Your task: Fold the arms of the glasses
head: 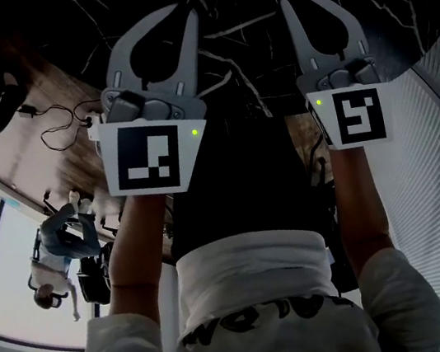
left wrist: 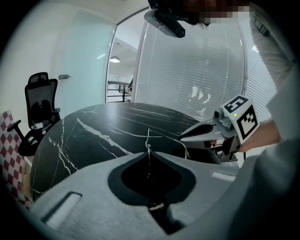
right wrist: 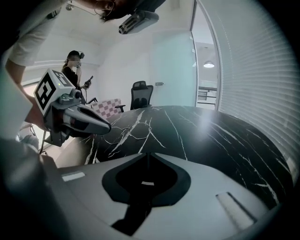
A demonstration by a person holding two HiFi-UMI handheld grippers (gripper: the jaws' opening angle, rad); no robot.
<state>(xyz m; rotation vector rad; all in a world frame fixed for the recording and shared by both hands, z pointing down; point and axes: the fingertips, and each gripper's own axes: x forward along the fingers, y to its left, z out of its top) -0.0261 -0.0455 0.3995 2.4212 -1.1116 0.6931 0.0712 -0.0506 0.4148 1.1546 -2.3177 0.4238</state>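
Black marble table with white veins, round-edged.

Thin wire-rimmed glasses lie on it toward its far left part in the right gripper view, lenses flat to the top, right at the tip of the left gripper.

Left gripper: fingers clenched. In its own view a thin wire part of the glasses sits pinched at the very tips, a straight length running on beyond them. Which part of the frame it is I cannot tell.

Right gripper: fingers drawn together, nothing between them. It hangs over the table just beside the left one, tips near the glasses but apart from them.

Head view: both grippers side by side over the dark top, white sleeves behind.

Background: black office chair, white window blinds, a standing person.
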